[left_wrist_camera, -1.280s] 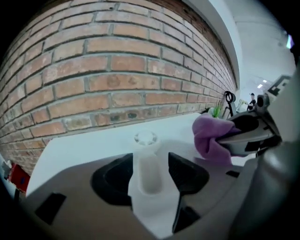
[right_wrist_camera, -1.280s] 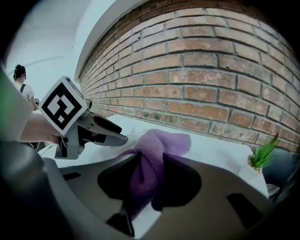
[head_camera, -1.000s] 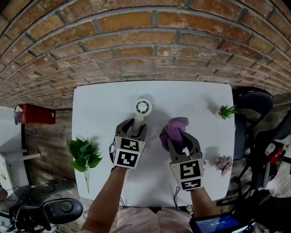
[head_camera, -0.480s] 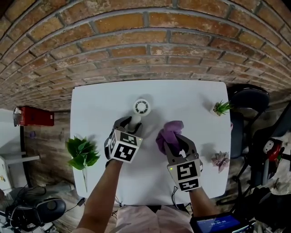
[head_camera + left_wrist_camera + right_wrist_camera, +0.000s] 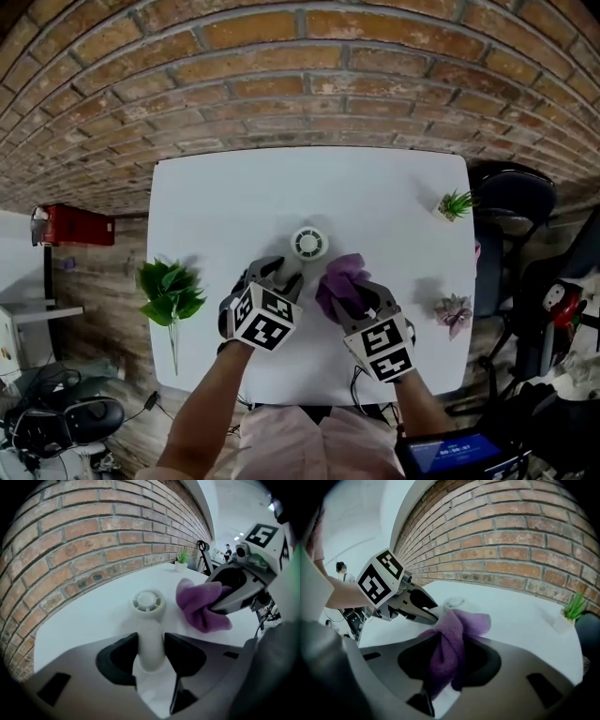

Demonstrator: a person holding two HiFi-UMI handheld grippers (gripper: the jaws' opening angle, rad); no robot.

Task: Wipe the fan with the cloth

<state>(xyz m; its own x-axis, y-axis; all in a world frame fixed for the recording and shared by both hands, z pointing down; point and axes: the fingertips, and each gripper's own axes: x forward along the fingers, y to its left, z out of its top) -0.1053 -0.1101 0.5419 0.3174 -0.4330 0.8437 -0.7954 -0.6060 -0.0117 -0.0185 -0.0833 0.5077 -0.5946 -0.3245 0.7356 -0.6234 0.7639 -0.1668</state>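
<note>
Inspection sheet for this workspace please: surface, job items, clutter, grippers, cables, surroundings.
Surface: white table, no spills seen.
Job's things: small white fan; purple cloth close beside its head.
Clutter: leafy sprig at the left edge; potted plant at the far right corner; succulent at the right edge.
Grippers: left gripper shut on the fan's handle, jaws have just been closing; right gripper shut on the cloth.
Cables: thin cable on the floor, lower left.
Surroundings: brick wall behind; red box left; dark chair right.
</note>
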